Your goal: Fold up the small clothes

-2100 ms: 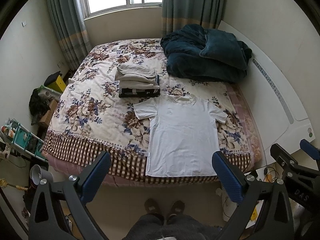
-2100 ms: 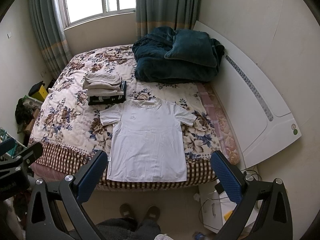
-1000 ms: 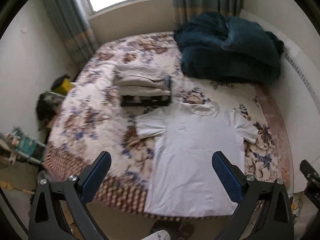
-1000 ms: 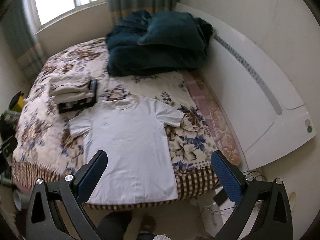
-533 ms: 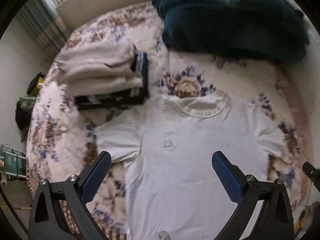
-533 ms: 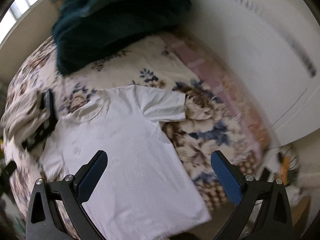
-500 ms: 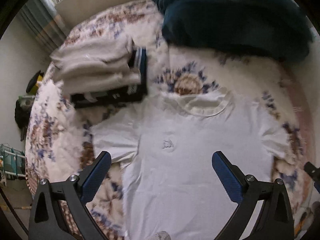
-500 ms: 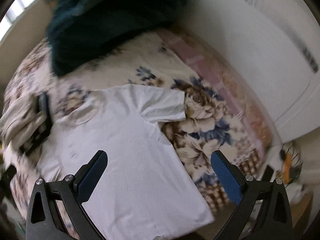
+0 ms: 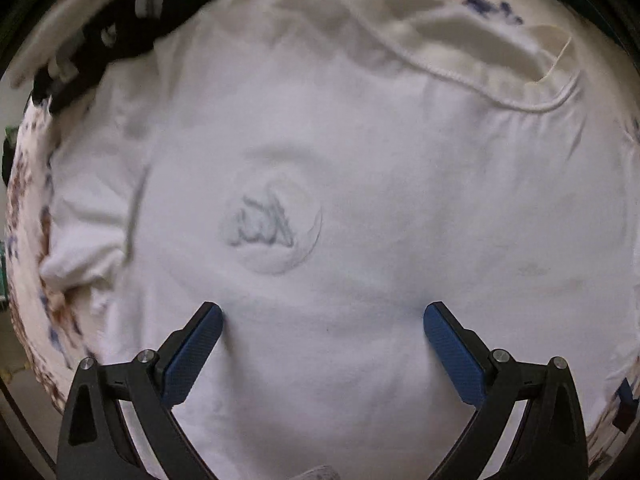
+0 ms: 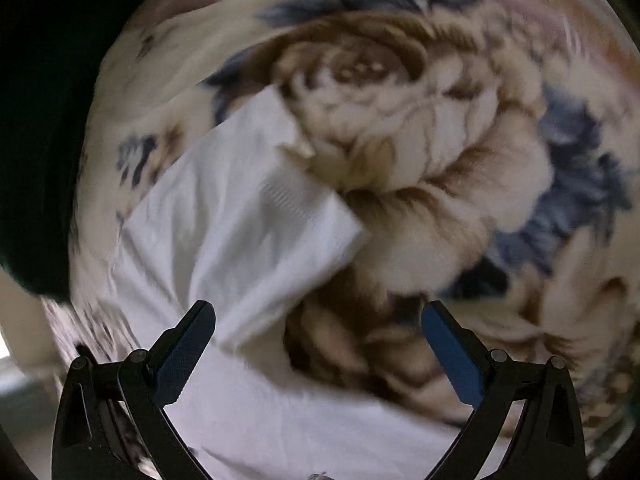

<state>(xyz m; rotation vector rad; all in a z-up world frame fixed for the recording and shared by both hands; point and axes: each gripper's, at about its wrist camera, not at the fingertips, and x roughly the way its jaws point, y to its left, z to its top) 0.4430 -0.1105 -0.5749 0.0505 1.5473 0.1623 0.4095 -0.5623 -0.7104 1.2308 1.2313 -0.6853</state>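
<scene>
Left gripper (image 9: 322, 316): your jaws spread wide, tips on the white T-shirt (image 9: 400, 208) chest.
Right gripper (image 10: 318, 316): jaws apart over the sleeve (image 10: 256, 232) at 11 o'clock.
T-shirt: flat on floral bedspread (image 10: 460, 152).

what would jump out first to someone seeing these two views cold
A white cotton t-shirt with a faint grey round chest print fills the left wrist view, the open left gripper low over it. In the right wrist view its short sleeve lies across a floral cream, brown and blue bedspread, just ahead of the open right gripper.
</scene>
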